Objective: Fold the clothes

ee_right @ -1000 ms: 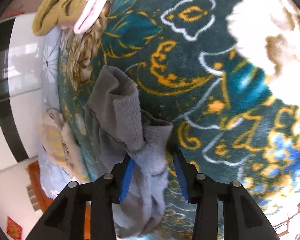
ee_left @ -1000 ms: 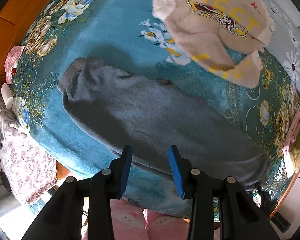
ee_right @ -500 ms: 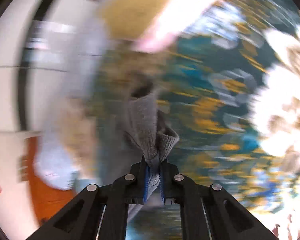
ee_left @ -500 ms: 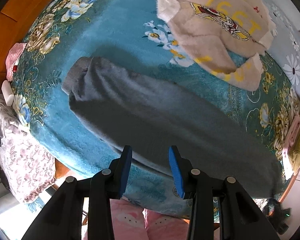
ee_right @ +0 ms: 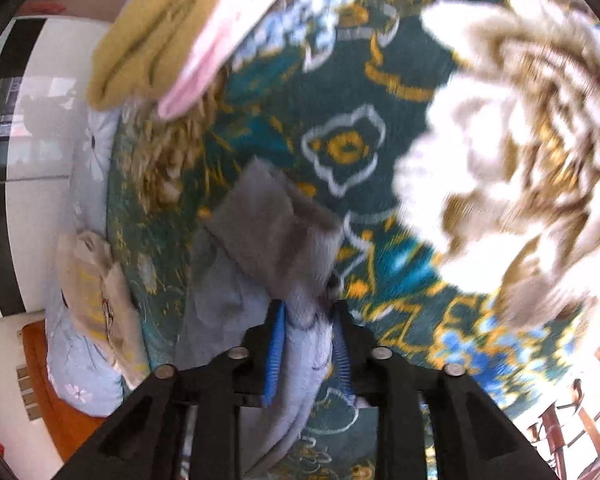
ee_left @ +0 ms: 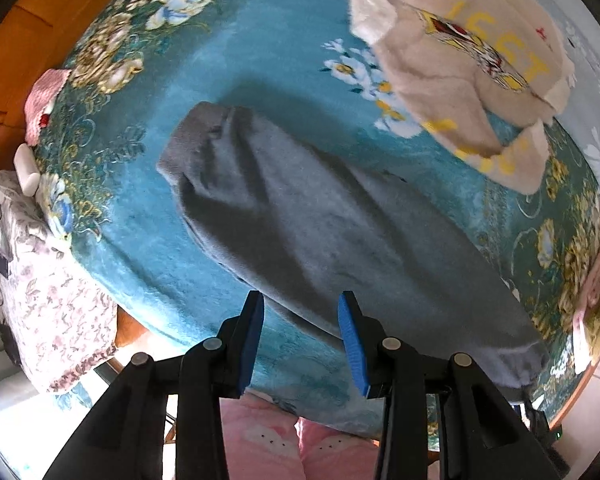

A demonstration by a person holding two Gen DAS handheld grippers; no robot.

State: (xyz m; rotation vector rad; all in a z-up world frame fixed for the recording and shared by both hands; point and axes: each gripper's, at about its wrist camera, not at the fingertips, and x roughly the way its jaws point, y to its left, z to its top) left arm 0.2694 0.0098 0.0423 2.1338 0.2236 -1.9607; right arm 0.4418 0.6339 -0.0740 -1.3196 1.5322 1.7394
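Observation:
Grey trousers (ee_left: pixel 320 220) lie stretched diagonally across a teal flowered blanket (ee_left: pixel 260 40), waistband at the upper left, leg cuff at the lower right. My left gripper (ee_left: pixel 300 320) is open and empty, hovering over the near edge of the trousers. In the right wrist view my right gripper (ee_right: pixel 309 344) has its blue pads partly apart with the grey trouser cuff (ee_right: pixel 272 224) bunched between them. The view is blurred, so I cannot tell if the pads still pinch the cloth.
A beige printed sweater (ee_left: pixel 472 64) lies folded at the far right of the bed; it also shows in the right wrist view (ee_right: pixel 96 280). Folded mustard and pink clothes (ee_right: pixel 172 28) sit at the bed's corner. A flowered sheet (ee_left: pixel 52 280) hangs at the left.
My right gripper shut on the trouser cuff and pulled it, stretching the leg out straight; its pads now stand wider apart than half a second ago. My left gripper stayed open.

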